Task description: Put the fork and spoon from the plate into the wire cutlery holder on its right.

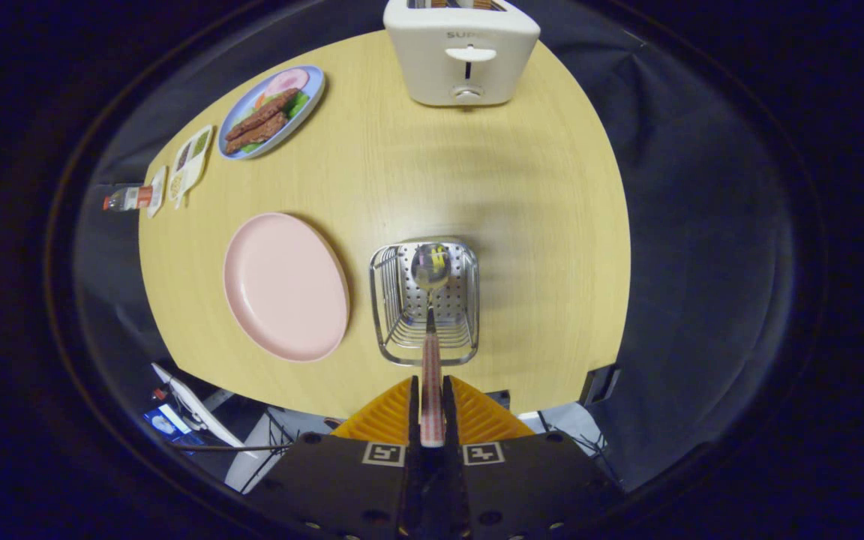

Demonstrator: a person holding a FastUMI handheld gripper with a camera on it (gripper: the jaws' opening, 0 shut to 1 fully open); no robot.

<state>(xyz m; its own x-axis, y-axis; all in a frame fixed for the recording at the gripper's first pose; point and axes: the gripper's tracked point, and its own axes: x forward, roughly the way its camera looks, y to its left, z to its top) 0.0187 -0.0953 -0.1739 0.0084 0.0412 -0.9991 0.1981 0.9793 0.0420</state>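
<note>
Spoon held over the holder.
The spoon (430, 300) is pinched by its handle between the gripper (430, 397) fingers, its bowl over the wire holder (387, 315). The pink plate (282, 289) sits bare just left of the holder. A toaster (462, 52) and a food plate (271, 112) stand far beyond.

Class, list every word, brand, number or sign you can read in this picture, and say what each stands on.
"SUP": embossed letters on the front of the white toaster; the rest is cut off by glare.
Bottle beyond the pink plate: label too small to read.
Cards beside it: print too blurred.
Square coded markers on the gripper, shut on the spoon over the wire cutlery holder: patterns, no letters.
</note>
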